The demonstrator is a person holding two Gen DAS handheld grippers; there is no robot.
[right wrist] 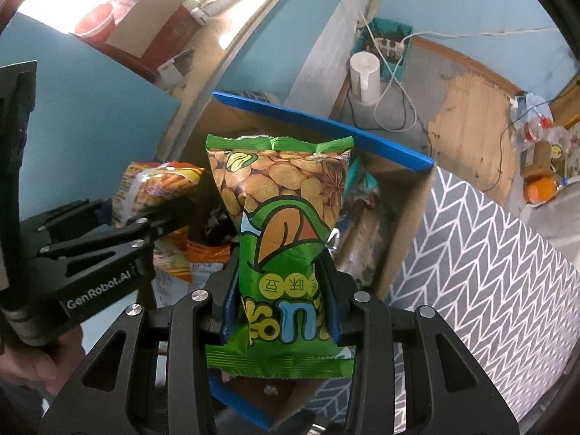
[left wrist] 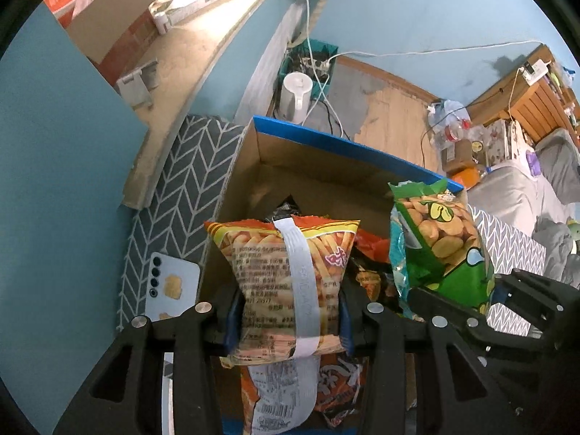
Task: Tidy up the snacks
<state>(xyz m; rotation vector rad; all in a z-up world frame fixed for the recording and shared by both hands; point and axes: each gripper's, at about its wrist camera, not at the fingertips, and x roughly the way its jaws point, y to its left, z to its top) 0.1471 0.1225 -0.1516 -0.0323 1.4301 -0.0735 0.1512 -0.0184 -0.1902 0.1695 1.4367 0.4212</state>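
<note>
While both tongs grip snack bags, we hover over the cardboard box [left wrist: 311,166] at frame centre.
Our left tongs [left wrist: 288,322] clamp the orange fries bag [left wrist: 264,264], right tongs [right wrist: 279,311] the green bean bag [right wrist: 286,217]; crowded together, we judge they could collide and crush.

The box [left wrist: 326,166] sits on the cloth [left wrist: 188,166], with more snack packets [left wrist: 366,250] lying inside it. The phone [left wrist: 170,286] lies on the cloth just left of the box. Behind the box, the kettle [left wrist: 298,96] stands on the floor [left wrist: 391,108].
</note>
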